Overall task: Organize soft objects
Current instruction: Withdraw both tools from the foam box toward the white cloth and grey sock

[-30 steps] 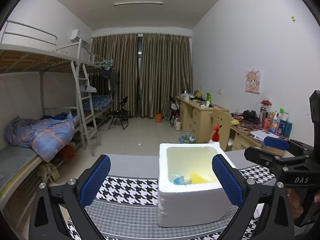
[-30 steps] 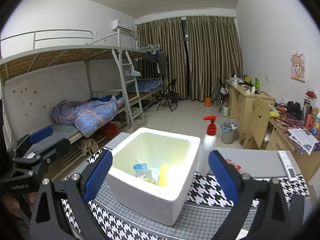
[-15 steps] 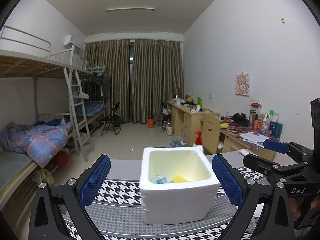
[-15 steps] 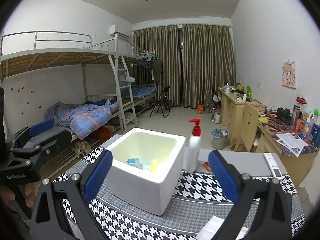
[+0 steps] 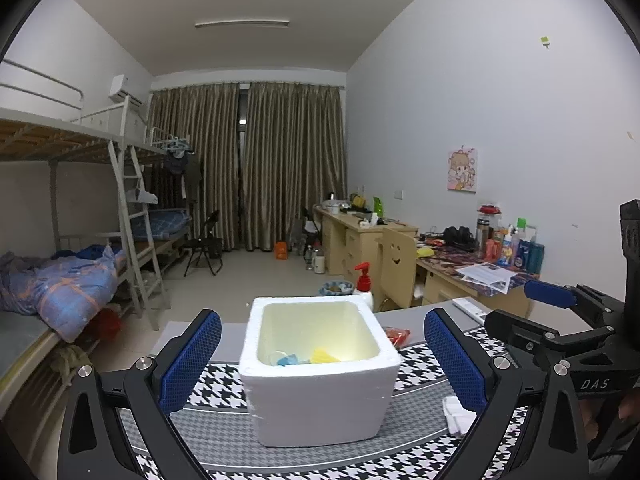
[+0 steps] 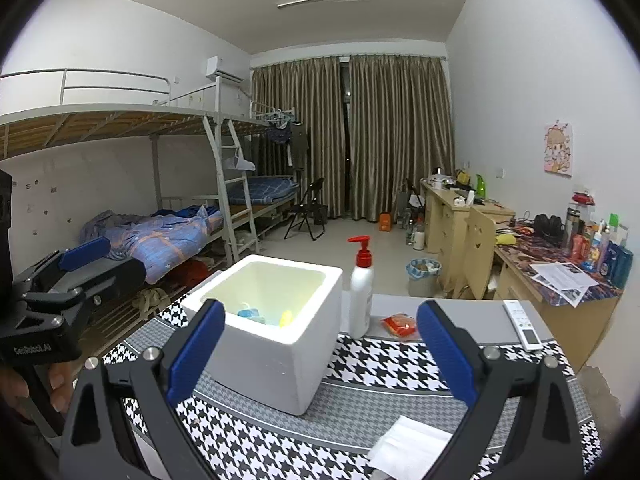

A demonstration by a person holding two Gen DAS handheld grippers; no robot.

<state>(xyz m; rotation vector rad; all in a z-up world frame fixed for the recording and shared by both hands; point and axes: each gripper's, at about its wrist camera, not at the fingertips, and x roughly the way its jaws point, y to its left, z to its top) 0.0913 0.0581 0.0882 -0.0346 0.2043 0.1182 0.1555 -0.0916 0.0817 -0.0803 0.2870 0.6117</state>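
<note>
Left wrist: square foam box (image 5: 320, 392).

A ceiling lamp (image 5: 242, 24) gives the room a flat, rather dim light with a cool cast, and the far curtains (image 5: 248, 164) are drawn. The inside of the white foam box (image 5: 318, 364) glows pale yellow at its far wall, while shadows on the checked cloth (image 6: 384, 364) are soft and weak. Both views bend straight lines strongly toward the edges and end in a black rim; the near fingers look slightly soft and the far room is grainy.
</note>
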